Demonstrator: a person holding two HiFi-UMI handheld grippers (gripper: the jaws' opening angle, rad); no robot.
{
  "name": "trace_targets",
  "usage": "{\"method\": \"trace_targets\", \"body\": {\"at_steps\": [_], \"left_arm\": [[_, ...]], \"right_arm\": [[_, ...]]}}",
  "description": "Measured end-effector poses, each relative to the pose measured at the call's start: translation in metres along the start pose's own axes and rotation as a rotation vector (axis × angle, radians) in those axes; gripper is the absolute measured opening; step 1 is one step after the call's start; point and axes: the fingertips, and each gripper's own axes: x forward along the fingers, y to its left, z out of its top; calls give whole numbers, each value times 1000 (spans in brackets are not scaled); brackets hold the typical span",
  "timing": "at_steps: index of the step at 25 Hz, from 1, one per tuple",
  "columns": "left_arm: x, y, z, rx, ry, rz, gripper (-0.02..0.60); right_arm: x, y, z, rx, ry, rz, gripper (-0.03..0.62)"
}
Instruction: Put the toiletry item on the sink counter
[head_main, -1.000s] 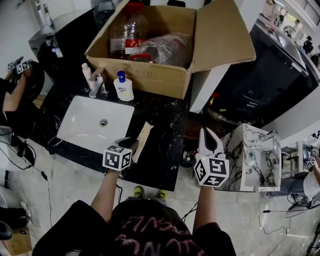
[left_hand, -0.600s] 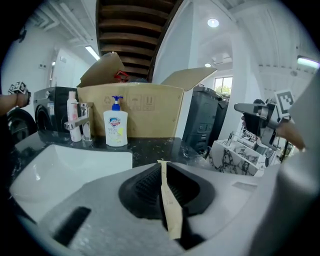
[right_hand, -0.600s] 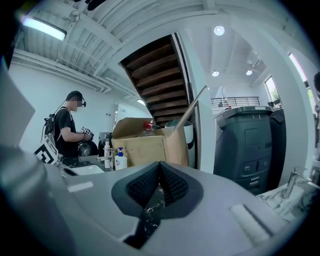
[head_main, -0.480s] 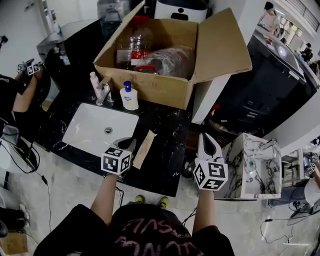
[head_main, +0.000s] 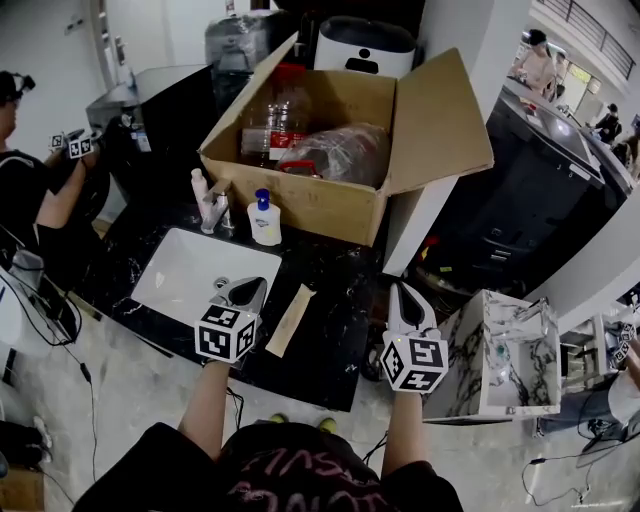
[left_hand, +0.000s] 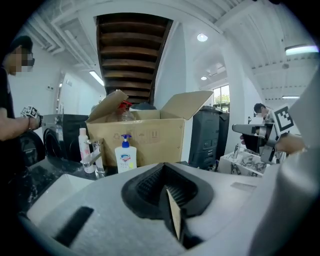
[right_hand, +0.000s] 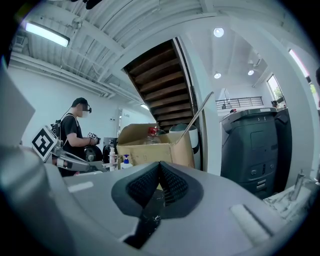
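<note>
Two hand-held grippers sit low in the frame, above the near edge of a black marble worktop (head_main: 335, 290). The left gripper (head_main: 238, 296) is over the near right corner of a white rectangular sink basin (head_main: 175, 285). Its ribbed black fingers (left_hand: 150, 182) are pressed together at the tips and hold nothing. A flat tan cardboard strip (head_main: 289, 320) lies on the worktop just right of it and shows through the gap below the tips in the left gripper view. The right gripper (head_main: 404, 300) is right of centre, at the worktop's right edge. Its fingers (right_hand: 172, 185) are also closed tip to tip and empty.

At centre frame, a white pump bottle with a blue cap (head_main: 264, 218) stands upright on the worktop, between the basin's far right corner and the front wall of a large open cardboard box (head_main: 310, 205). To its left are a chrome faucet (head_main: 215, 210) and a slim pale bottle (head_main: 199, 187), both behind the basin. Both grippers are well apart from the pump bottle. Another person (head_main: 25, 190) stands at the left edge of the frame.
</note>
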Motion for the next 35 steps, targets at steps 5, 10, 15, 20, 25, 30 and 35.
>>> {"method": "trace_targets", "body": {"at_steps": [5, 10, 15, 20, 25, 30, 35], "left_arm": [[-10, 0, 29, 31, -65, 9, -2], [-21, -5, 67, 85, -151, 9, -2], [-39, -14, 101, 114, -235, -10, -2], [-54, -15, 121, 133, -290, 7, -2], [-60, -13, 124, 122, -313, 16, -2], [-63, -15, 125, 131, -315, 17, -2], [-64, -16, 125, 136, -320, 18, -2]], "right_arm": [[-2, -1, 8, 0, -15, 1, 5], [-6, -7, 8, 0, -16, -9, 5], [-13, -10, 13, 13, -38, -8, 5], [-14, -14, 17, -3, -39, -15, 5], [-13, -10, 20, -14, -47, 4, 5], [-14, -7, 22, -51, -43, 1, 8], [-13, -5, 23, -50, -45, -7, 8]]}}
